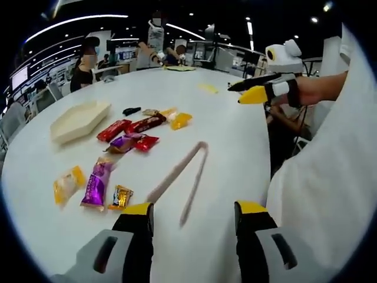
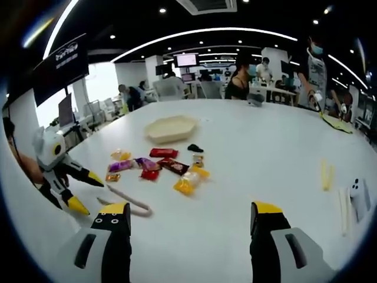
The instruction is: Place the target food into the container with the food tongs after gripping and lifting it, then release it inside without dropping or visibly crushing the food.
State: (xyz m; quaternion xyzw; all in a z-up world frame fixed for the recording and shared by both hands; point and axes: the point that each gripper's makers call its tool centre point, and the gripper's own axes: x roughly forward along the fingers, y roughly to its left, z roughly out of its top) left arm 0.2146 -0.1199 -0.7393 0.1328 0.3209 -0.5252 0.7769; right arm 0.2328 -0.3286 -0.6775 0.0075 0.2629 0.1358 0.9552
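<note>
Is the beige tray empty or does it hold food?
Empty: the tray shows a bare inside; the snacks lie beside it on the table.

I see a big white round table [image 1: 235,135] and on it lie a pale shallow tray [image 1: 78,120], pink food tongs [image 1: 182,177], a loose group of wrapped snacks [image 1: 126,138], a small black thing [image 1: 131,110] and some yellow sticks [image 2: 326,174].

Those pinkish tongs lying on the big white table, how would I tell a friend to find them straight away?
Start at the white table and find the scatter of snack packets beside the cream tray. Just past the packets, nearer the left gripper, lie the tongs. They are the one long, thin, pale pink V among short, bright wrappers.
</note>
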